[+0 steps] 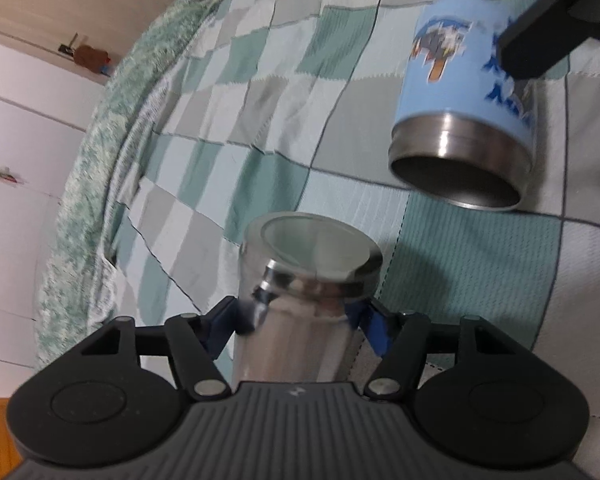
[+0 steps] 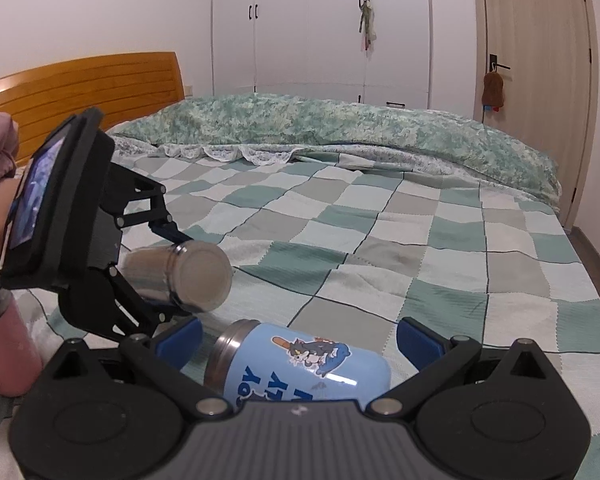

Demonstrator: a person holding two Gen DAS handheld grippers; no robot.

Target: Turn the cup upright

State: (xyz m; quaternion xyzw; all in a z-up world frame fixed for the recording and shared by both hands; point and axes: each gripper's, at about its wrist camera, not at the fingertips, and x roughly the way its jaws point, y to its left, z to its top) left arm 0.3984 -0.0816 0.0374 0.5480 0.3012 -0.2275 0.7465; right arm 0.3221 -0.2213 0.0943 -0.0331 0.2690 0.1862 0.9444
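Note:
My left gripper (image 1: 302, 316) is shut on a plain steel cup (image 1: 306, 292), held on its side above the checked bedspread, base pointing away; it also shows in the right wrist view (image 2: 188, 276) with the left gripper (image 2: 168, 272) around it. A blue cartoon cup (image 2: 300, 364) lies on its side on the bedspread between the open fingers of my right gripper (image 2: 300, 340), steel mouth to the left. The blue cup (image 1: 464, 100) shows at the upper right of the left wrist view, with a right fingertip (image 1: 540, 36) beside it.
The checked bedspread (image 2: 380, 240) covers the bed. A rolled green floral duvet (image 2: 340, 128) lies along the far side. A wooden headboard (image 2: 80, 88) is at the left. A pink tumbler (image 2: 4, 344) stands at the near left. Wardrobe and door are behind.

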